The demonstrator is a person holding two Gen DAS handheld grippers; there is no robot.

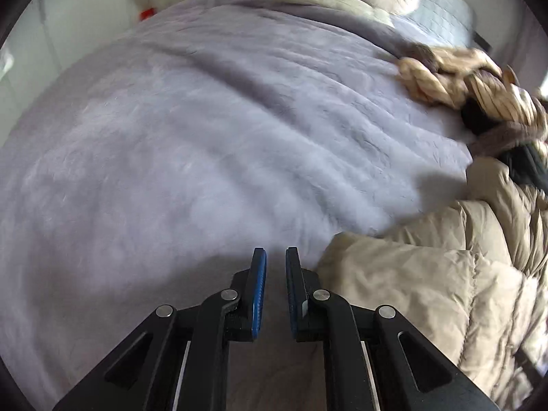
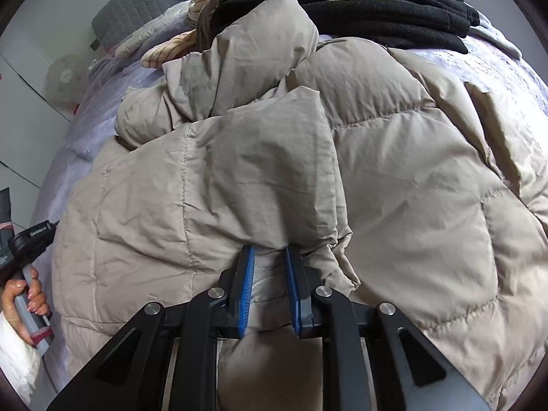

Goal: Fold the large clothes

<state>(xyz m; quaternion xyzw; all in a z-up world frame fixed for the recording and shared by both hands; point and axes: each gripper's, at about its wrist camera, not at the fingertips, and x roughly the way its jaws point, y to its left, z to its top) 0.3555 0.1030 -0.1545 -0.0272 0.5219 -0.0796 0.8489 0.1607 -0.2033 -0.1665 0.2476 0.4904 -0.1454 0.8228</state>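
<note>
On the lilac bedspread (image 1: 205,137), the beige puffer coat (image 2: 394,171) lies lengthwise away from the right tool (image 2: 269,253).

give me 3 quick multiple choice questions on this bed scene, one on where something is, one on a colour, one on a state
1. Where does the black fleece garment lie relative to the puffer jacket, in the right wrist view?
A. beyond it, farther up the bed
B. under the right tool
C. on the floor

2. What colour is the puffer jacket?
A. red
B. beige
C. dark green

3. What is between the pads of the right tool?
A. nothing
B. a fold of the puffer jacket
C. the bedspread

Answers:
1 A, the black fleece garment lies past the puffer jacket toward the top of the picture.
2 B, its quilted shell is beige all over.
3 B, jacket fabric bunches between the pads of the right tool, over the lilac bedspread.
</note>
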